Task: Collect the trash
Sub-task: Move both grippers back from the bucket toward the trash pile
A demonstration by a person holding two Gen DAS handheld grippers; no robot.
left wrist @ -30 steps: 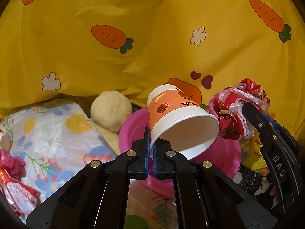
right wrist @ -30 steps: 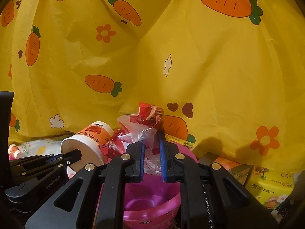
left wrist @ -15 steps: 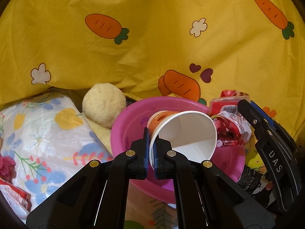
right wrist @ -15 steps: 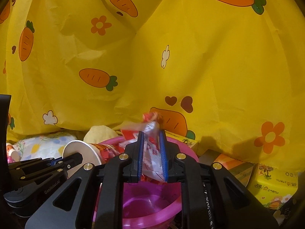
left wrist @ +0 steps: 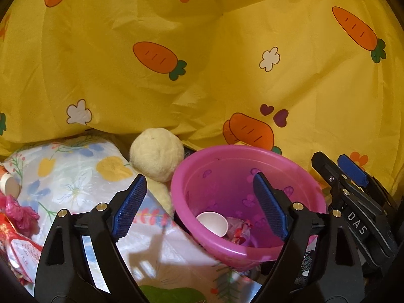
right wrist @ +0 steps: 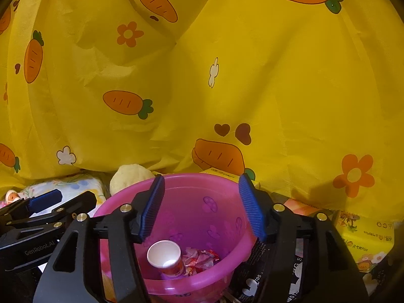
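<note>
A pink plastic bucket [left wrist: 192,176] [right wrist: 116,207] holds a white and orange paper cup [left wrist: 213,223] [right wrist: 165,256] and a crumpled red and clear wrapper [left wrist: 238,228] [right wrist: 200,256] at its bottom. My left gripper [left wrist: 200,209] hovers at the bucket's left rim, its jaws opening wide with nothing between them. My right gripper [right wrist: 202,208] hangs over the bucket's mouth, its jaws also opening and empty. Each gripper shows at the edge of the other's view: the right gripper [left wrist: 353,189], the left gripper [right wrist: 48,209].
A yellow cloth with carrots [left wrist: 227,63] [right wrist: 227,75] hangs close behind. Left of the bucket lie a cream plush ball [left wrist: 156,155] [right wrist: 131,176], a floral packet [left wrist: 70,176] and red wrappers [left wrist: 15,242]. Yellow tissue boxes [right wrist: 363,234] sit at the right.
Both grippers opened. The paper cup dropped from the left gripper and the red wrapper from the right gripper, and both now lie in the bucket.
</note>
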